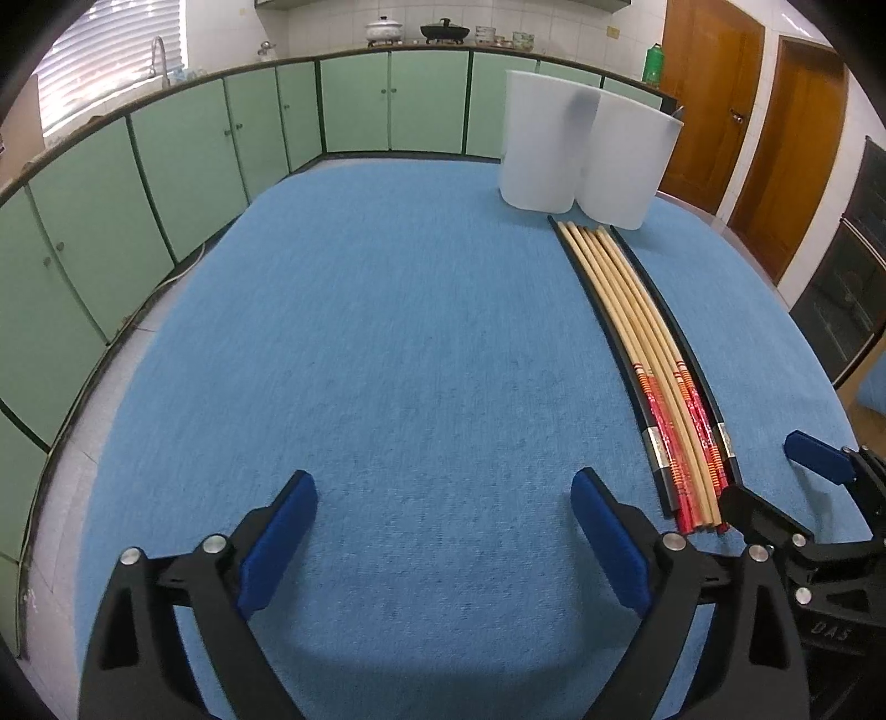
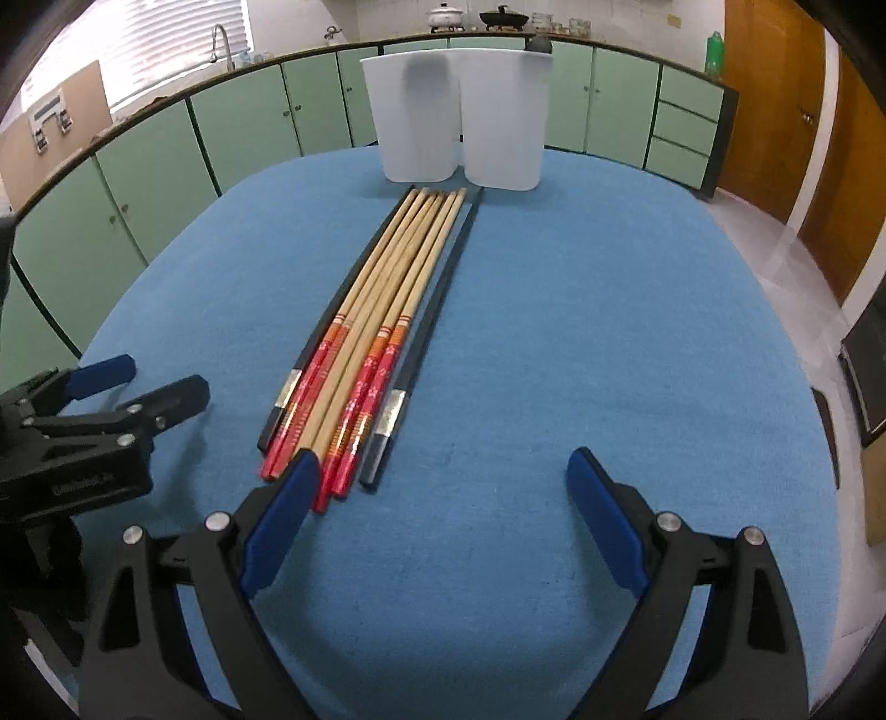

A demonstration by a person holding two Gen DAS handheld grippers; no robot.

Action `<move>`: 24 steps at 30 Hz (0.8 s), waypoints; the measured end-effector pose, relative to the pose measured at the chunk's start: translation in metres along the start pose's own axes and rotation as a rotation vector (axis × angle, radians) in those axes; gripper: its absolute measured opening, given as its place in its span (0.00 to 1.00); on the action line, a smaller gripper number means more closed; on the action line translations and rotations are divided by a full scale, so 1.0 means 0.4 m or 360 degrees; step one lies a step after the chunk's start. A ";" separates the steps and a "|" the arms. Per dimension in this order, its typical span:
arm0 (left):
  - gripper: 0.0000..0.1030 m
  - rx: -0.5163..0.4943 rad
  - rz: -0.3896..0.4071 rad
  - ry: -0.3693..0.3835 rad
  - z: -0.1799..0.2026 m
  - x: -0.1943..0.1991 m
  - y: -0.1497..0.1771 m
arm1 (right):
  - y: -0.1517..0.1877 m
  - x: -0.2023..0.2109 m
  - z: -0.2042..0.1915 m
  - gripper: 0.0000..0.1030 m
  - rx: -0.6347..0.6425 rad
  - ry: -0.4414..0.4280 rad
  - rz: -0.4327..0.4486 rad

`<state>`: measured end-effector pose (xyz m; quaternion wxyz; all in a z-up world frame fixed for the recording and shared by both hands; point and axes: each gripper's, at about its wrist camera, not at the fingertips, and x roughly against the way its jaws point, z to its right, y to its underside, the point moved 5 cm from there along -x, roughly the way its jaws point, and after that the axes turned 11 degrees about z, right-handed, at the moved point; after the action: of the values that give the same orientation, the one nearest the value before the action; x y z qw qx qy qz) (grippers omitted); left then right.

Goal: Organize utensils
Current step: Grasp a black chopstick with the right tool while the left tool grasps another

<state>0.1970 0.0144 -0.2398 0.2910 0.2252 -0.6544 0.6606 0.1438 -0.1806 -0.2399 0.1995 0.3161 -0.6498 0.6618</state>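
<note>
Left gripper [image 1: 443, 520] near edge of the blue tablecloth [image 1: 360, 332], jaws spread wide, nothing between the blue pads [image 1: 279, 545], only bare cloth. Right gripper [image 2: 443, 498] also spread wide, holding nothing; its left pad [image 2: 279, 518] sits just over the near ends of the chopsticks, contact unclear. In the left wrist view the right gripper shows at the right edge, close beside the chopstick ends.

Chopsticks lie in one tight bundle on the cloth, running near to far, to the right of the left gripper and in front-left of the right gripper. Middle of bundle: wooden chopsticks [image 2: 387, 288], some with red patterned handles [image 2: 365, 399] at the near end, at least one plain wood all along. Outer sides: one black chopstick on the left [image 2: 326, 327] and one black chopstick on the right [image 2: 437, 310], each with a silver band near the handle end. Tips point far.

Just past the tips, two white translucent containers [image 2: 415, 122] [image 2: 504, 122] stand upright side by side, touching or nearly so. A dark item shows through the left one, another pokes above the right one's rim; cannot tell what.

Far back: green cabinets [image 1: 221, 144], counter with pots [image 1: 382, 27], wooden doors [image 1: 714, 111] on the right.
</note>
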 end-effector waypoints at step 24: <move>0.91 -0.0036 -0.0031 0.0078 0.025 0.009 0.009 | 0.003 0.011 0.022 0.16 0.0009 -0.0024 0.0027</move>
<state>0.1912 0.0051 -0.2396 0.3158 0.2120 -0.6523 0.6556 0.1411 -0.1900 -0.2381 0.1880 0.3160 -0.6520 0.6631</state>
